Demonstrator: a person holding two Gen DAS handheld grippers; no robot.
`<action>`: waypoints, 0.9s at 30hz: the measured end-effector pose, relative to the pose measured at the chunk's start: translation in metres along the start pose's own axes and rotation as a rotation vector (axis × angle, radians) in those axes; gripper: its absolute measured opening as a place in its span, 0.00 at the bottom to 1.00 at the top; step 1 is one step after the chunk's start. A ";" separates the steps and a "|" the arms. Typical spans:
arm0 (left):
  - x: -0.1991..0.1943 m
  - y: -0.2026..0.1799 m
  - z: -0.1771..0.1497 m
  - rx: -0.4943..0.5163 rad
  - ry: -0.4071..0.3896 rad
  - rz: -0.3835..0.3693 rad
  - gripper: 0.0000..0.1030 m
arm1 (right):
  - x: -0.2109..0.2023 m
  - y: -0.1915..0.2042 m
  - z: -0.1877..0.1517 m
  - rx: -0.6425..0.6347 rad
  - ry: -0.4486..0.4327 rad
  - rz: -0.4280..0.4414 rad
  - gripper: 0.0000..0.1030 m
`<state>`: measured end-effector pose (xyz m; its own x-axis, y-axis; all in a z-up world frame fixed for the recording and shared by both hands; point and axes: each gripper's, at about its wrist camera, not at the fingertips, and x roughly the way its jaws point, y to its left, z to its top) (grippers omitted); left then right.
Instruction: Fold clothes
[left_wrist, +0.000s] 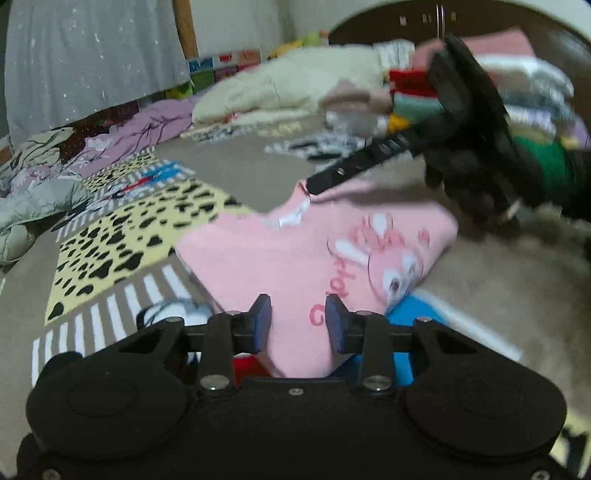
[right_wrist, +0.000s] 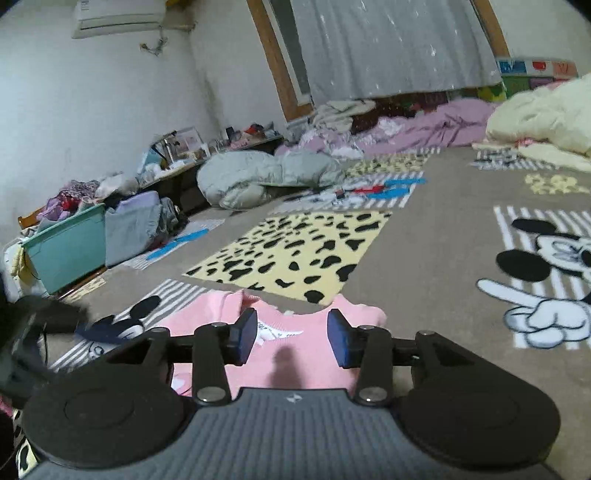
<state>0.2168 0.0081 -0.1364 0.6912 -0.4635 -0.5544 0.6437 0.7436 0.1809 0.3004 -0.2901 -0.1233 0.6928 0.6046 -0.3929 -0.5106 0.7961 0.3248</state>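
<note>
With the pink sweater (left_wrist: 295, 251) lying flat on the patterned blanket (right_wrist: 295, 243), I judge I'm mid-fold, between grasps. My left hand-held gripper (left_wrist: 297, 321) straddles the hem at six o'clock, jaws partly apart, pads not pinching. My right hand-held gripper (right_wrist: 291, 336) sits over the collar, likewise parted and empty. Next I'd need to pinch an edge cleanly and carry it across.

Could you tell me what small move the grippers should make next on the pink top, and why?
Probably ease the right gripper down and close it on the collar edge of the pink top. Both grippers stand open over the top with nothing pinched, the left gripper at its near end, and the top lies only partly folded on the blanket, so a fold needs a grip first.
</note>
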 end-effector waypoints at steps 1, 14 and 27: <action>0.004 -0.002 -0.002 0.020 0.005 0.005 0.32 | 0.010 -0.002 0.001 0.005 0.027 -0.017 0.40; -0.009 0.027 -0.005 -0.096 -0.092 -0.066 0.38 | 0.011 -0.024 -0.008 0.088 0.012 -0.026 0.20; 0.026 0.032 0.006 -0.222 -0.043 -0.087 0.44 | -0.039 0.058 -0.066 -0.282 0.111 -0.092 0.54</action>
<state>0.2575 0.0168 -0.1404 0.6530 -0.5467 -0.5241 0.6165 0.7857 -0.0515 0.2104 -0.2654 -0.1454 0.6910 0.5162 -0.5060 -0.5802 0.8136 0.0377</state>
